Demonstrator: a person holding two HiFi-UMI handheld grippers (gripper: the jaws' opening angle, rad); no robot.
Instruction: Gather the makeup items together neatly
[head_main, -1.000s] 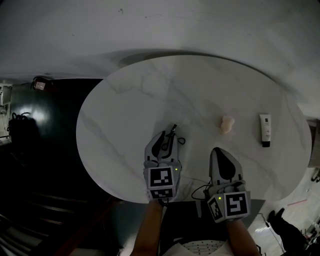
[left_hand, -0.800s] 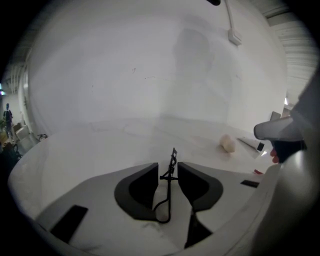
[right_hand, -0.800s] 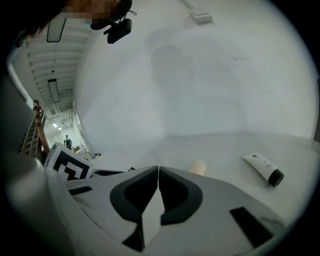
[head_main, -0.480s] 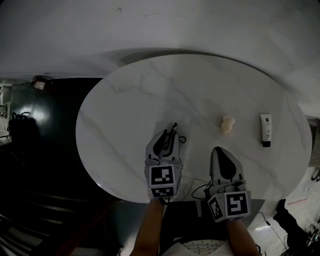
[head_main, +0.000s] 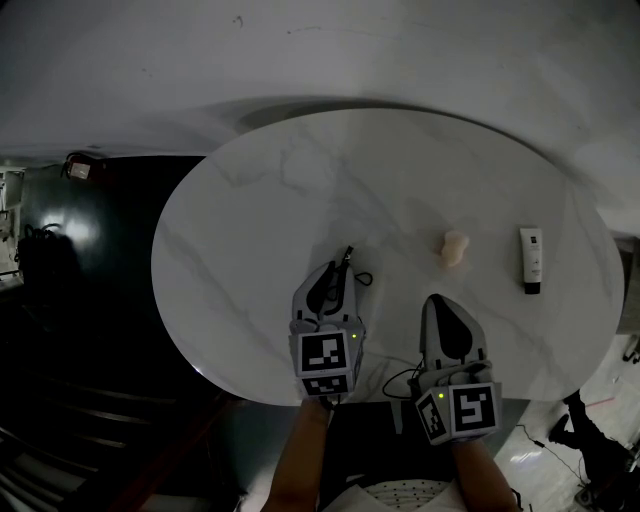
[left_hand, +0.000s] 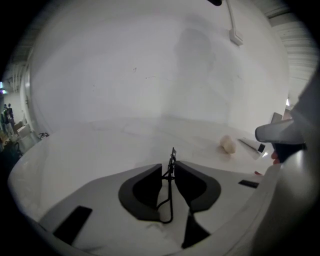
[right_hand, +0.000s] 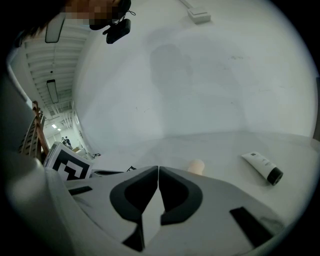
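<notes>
Because the light is dim and the thing itself is so thin, the black wire-framed item (left_hand: 172, 154) in the left gripper (left_hand: 168, 167) is hard to name. It may be an eyelash curler. A slim stem rises past the jaw tips, a small crossbar spans the gap, and a loop hangs down between the pads. The left jaws have just been closing and now sit against this item on both sides. Whether its lower end rests on the round white marble table (head_main: 260, 200) cannot be told.

The right gripper (right_hand: 158, 171) is just beside the left one at the table's near edge, its jaws pressed together with nothing between them.

A beige makeup sponge (head_main: 455, 250) lies beyond the right gripper. In the right gripper view, that gripper's own jaw hides the lower part of the sponge. Farther right, apart from the sponge and near the rim, lies a white tube (head_main: 531, 258) with a black cap toward the person. Its print is too small to read, and in the left gripper view the right gripper's body mostly covers it. Both forearms are cut off at the bottom of the head view.
</notes>
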